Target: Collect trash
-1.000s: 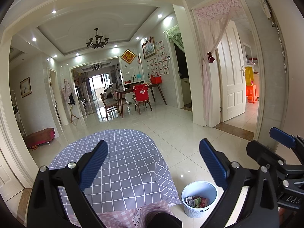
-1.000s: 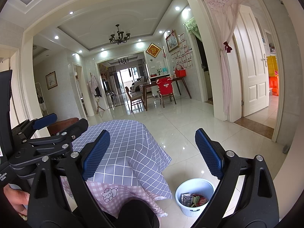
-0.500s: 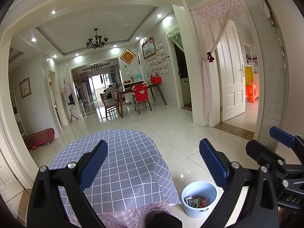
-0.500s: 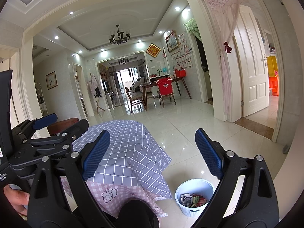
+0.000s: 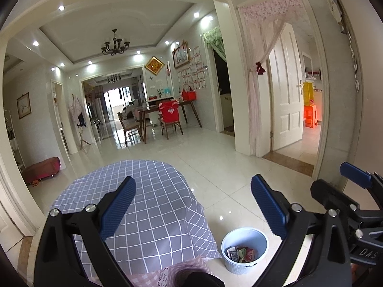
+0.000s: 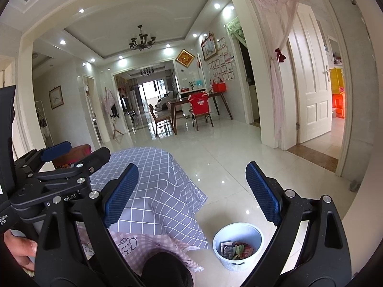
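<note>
Here both grippers are held up above a table point(image 5: 153, 205) draped in a grey checked cloth point(image 6: 165, 191), and each has its jaws spread wide with nothing between them. The left gripper point(image 5: 192, 205) frames the cloth's right half and the floor beyond it; the right gripper point(image 6: 192, 191) sits just to its right, its own view catching the left one's black frame at the left edge, with a hand point(image 6: 20, 251) gripping below it. The trash point(image 6: 237, 250) — wrappers and scraps, red, green and grey — lies inside a white bin point(image 5: 244, 251) standing on the tiled floor point(image 5: 215, 157), just right of the table's near corner and close to the hanging cloth. A pink checked fabric point(image 6: 134, 246) with a cartoon print lies at the table's near edge, under the grey cloth. Far off, a dining table with a red-covered chair point(image 5: 170, 114) stands against the right wall, and a white door point(image 6: 308, 83) stands open on the right.
</note>
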Motion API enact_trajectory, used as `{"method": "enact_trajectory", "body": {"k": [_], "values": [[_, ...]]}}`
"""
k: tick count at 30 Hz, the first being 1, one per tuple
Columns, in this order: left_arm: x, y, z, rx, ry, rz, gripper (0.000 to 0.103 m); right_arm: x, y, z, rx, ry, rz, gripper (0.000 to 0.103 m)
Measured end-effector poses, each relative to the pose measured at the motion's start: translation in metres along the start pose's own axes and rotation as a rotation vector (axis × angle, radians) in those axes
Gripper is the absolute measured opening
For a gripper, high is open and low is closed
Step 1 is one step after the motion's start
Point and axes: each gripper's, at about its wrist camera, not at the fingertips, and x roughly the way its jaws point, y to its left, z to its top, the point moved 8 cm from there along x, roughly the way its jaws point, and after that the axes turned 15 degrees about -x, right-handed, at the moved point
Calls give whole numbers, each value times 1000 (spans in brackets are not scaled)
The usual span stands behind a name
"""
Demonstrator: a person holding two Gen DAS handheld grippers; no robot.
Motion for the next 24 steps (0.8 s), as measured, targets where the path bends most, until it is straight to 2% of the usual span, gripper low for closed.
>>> {"method": "enact_trajectory", "body": {"k": [15, 20, 24], "values": [[54, 70, -2, -34, 52, -6, 95, 65, 27, 6, -3, 49, -26, 89], [75, 101, -4, -50, 79, -5, 95, 98, 39, 10, -7, 85, -10, 89], [96, 127, -5, -69, 108, 14, 95, 128, 62, 12, -25, 123, 17, 89]]}}
